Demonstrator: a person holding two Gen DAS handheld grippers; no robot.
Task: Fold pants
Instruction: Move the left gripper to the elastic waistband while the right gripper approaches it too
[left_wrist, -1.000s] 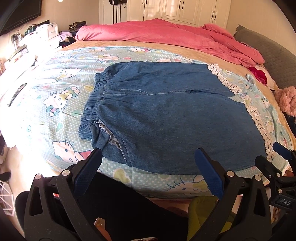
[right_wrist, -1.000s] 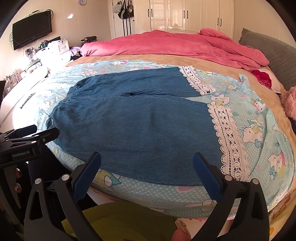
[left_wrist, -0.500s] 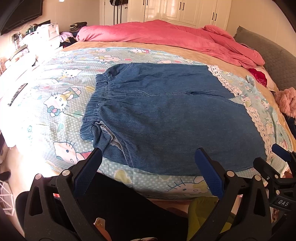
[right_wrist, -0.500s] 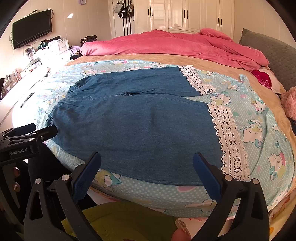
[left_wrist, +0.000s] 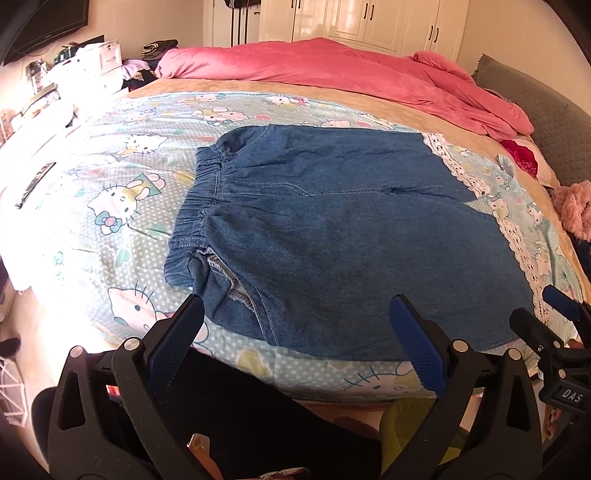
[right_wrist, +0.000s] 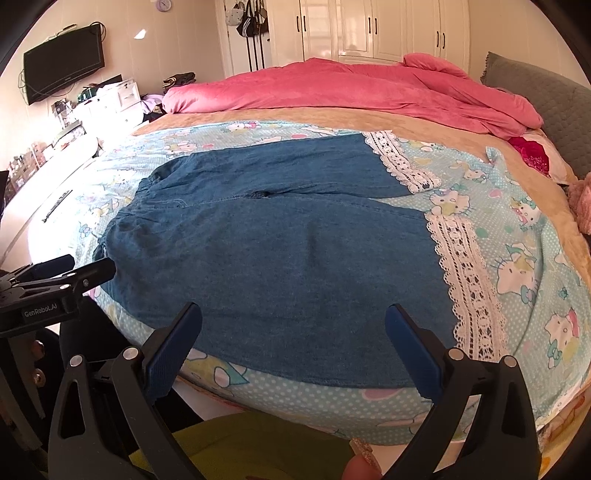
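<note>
Blue denim pants (left_wrist: 343, 243) with white lace hems (right_wrist: 465, 273) lie spread flat on the cartoon-print sheet, elastic waistband (left_wrist: 199, 206) to the left, both legs running right. My left gripper (left_wrist: 295, 343) hovers open over the near edge of the pants by the waist end, nothing between its blue pads. My right gripper (right_wrist: 293, 347) is open too, above the near edge of the closer leg (right_wrist: 288, 280). Each gripper shows at the edge of the other's view: the right gripper (left_wrist: 554, 328) and the left gripper (right_wrist: 74, 273).
A pink duvet (left_wrist: 351, 70) is bunched along the far side of the bed, a grey headboard (right_wrist: 539, 107) at right. A TV (right_wrist: 62, 62) and cluttered white drawers (right_wrist: 114, 99) stand at left. A person's dark and yellow-green clothing (right_wrist: 240, 443) fills the foreground below the grippers.
Both grippers have drifted slightly, with the pants sitting a little higher and nearer in the left view. The pants have not moved and neither gripper has closed.
</note>
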